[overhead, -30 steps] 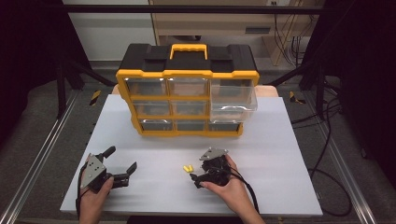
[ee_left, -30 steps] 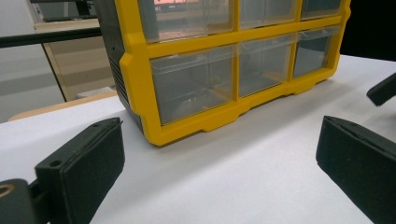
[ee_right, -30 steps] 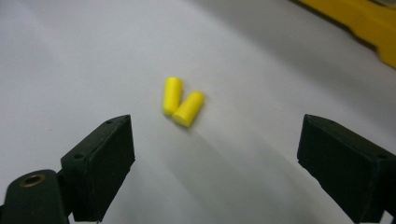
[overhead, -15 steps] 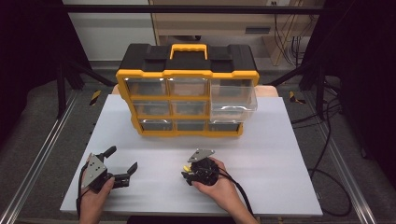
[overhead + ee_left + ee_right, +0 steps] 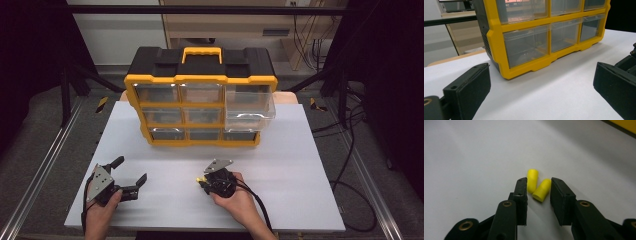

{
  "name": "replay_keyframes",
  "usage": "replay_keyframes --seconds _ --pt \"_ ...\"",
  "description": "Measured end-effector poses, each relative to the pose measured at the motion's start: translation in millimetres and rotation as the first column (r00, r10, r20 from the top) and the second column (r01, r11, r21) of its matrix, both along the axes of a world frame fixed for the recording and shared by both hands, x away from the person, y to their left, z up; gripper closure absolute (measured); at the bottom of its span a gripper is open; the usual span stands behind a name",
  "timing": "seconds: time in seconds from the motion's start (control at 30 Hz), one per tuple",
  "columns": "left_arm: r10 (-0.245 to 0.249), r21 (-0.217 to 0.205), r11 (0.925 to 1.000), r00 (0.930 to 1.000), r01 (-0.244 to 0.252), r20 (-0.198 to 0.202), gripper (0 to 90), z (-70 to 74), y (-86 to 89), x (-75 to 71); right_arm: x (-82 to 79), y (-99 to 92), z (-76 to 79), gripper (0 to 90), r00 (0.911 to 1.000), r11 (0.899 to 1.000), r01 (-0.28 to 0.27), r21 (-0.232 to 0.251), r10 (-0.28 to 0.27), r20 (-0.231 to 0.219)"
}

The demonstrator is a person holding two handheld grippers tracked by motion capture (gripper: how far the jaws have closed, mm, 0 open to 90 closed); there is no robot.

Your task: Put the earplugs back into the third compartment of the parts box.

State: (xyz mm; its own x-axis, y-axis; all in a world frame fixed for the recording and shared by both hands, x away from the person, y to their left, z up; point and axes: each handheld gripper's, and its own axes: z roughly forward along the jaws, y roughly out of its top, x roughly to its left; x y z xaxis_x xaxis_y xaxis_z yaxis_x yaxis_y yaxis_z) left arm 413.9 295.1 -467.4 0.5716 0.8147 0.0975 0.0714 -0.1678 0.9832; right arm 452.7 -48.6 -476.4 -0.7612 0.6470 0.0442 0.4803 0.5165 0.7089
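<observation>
Two small yellow foam earplugs (image 5: 541, 191) lie side by side on the white table (image 5: 300, 165). My right gripper (image 5: 539, 182) points down at them. Its jaws have just been closing, and each pad now touches a plug from the outside. From above, the right gripper (image 5: 202, 182) is near the front centre, with a bit of yellow at its tip. My left gripper (image 5: 131, 170) rests at the front left, open and with nothing in it. Its wide-apart jaws face the yellow and black drawer organizer (image 5: 544, 37).
The organizer (image 5: 200, 100) stands at the back of the table, with a yellow handle on top. Its clear upper right drawer (image 5: 250, 107) is pulled out. Metal rails run along both table sides, and cables lie on the floor at the right.
The right gripper shifted left over the yellow earplugs and its jaws closed in around them. The left gripper stayed where it was.
</observation>
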Motion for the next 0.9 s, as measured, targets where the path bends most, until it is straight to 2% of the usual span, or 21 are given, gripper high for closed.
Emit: replay_keyframes --seconds 0.27,0.77,0.9 --pt "-0.007 0.006 1.0000 1.0000 0.007 -0.003 1.0 -0.9 -1.0 -0.7 2.5 -3.6 0.4 74.5 0.9999 1.000 0.012 0.010 -0.012 -0.002" --pt "-0.006 0.005 1.0000 1.0000 0.006 -0.002 1.1 -0.5 -0.8 -0.5 6.2 -10.5 0.9 74.0 0.9989 0.998 0.046 0.031 -0.046 -0.013" --pt "-0.008 0.008 0.9999 1.0000 0.008 -0.004 1.2 -0.7 -1.5 -0.2 7.6 -8.2 -3.0 75.3 0.9985 0.998 0.053 0.029 -0.052 -0.017"
